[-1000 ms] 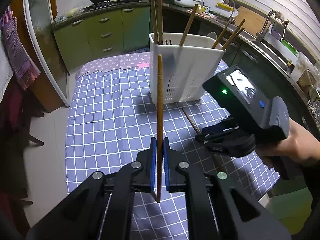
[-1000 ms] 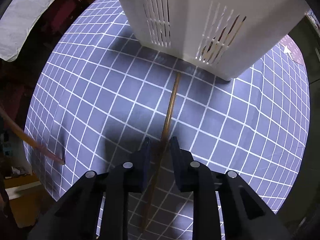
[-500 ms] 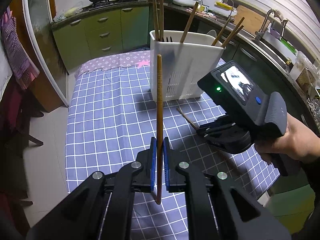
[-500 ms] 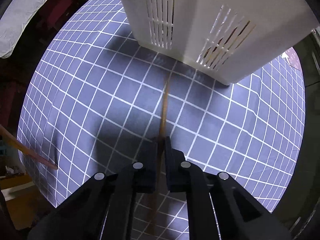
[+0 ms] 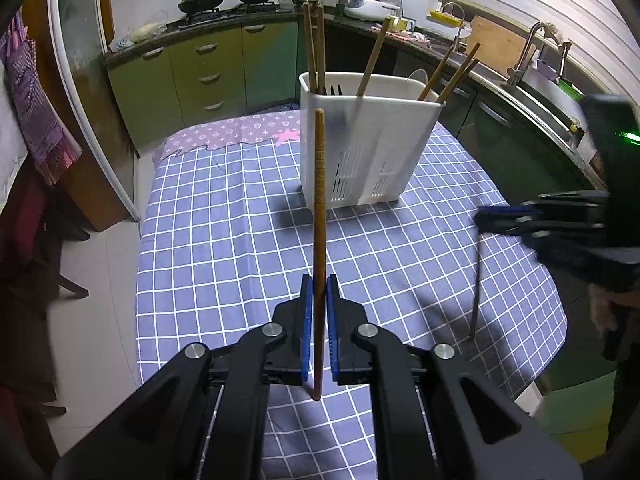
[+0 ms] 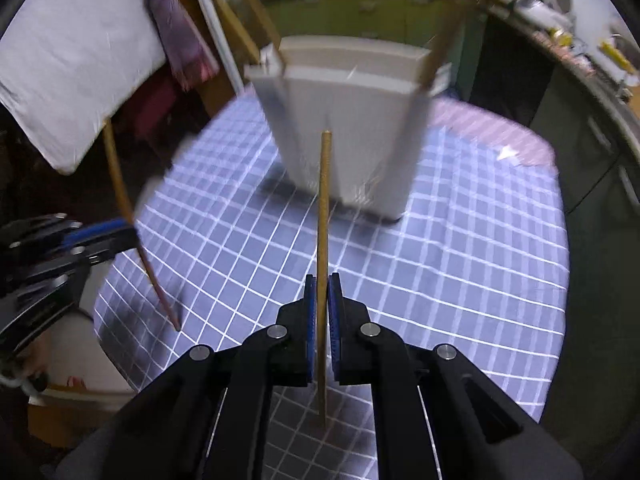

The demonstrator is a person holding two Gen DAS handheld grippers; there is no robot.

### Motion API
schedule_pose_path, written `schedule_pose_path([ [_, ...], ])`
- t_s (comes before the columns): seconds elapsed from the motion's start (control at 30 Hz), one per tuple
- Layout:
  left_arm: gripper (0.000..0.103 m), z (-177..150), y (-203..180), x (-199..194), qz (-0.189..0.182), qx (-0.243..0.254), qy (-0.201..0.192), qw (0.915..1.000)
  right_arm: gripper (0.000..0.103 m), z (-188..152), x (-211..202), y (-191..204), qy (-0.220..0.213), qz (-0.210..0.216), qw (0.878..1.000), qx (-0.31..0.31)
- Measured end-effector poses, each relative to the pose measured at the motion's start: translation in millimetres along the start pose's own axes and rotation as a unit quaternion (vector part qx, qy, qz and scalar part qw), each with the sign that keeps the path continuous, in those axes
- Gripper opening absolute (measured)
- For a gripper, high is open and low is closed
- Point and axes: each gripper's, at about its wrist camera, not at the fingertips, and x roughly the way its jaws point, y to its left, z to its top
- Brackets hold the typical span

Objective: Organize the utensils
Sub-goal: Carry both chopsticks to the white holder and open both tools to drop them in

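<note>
A white slotted utensil holder [image 5: 368,140] stands on the blue checked tablecloth [image 5: 224,240] with several wooden chopsticks upright in it; it also shows, blurred, in the right wrist view [image 6: 352,120]. My left gripper [image 5: 319,292] is shut on a brown chopstick [image 5: 319,200], held upright in front of the holder. My right gripper [image 6: 322,292] is shut on a lighter chopstick [image 6: 323,216], lifted off the table and pointing up toward the holder. In the left wrist view the right gripper [image 5: 504,220] is at the right with its chopstick [image 5: 477,280] hanging below.
Green kitchen cabinets [image 5: 208,72] and a counter with pots stand behind the table. A sink [image 5: 536,80] runs along the right. The table's front and right edges are near the right gripper. A white cushion [image 6: 72,64] lies left of the table.
My right gripper closed on the chopstick that lay on the cloth, lifted it off the table and swung up to the right. My left gripper kept its chopstick still.
</note>
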Motion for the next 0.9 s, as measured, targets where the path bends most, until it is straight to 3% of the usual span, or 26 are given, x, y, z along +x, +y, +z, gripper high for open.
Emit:
schedule_pose_path([
  [0.2, 0.007, -3.4, -2.2, -9.3, 0.004, 0.006, -0.016, 0.9998, 0.007, -26.2, -45.5, -20.0, -0.058, -0.003, 0.998, 0.022],
  [0.5, 0.007, -7.8, -7.7, -12.7, 0.003, 0.017, -0.019, 0.9997, 0.007, -56.4, -72.3, -28.8, -0.087, 0.001, 0.996, 0.025],
  [0.9, 0.007, 15.4, -18.6, -40.2, -0.010, 0.030, -0.055, 0.9980, 0.007, -45.0, -86.7, -27.5, -0.107, 0.021, 0.994, 0.025],
])
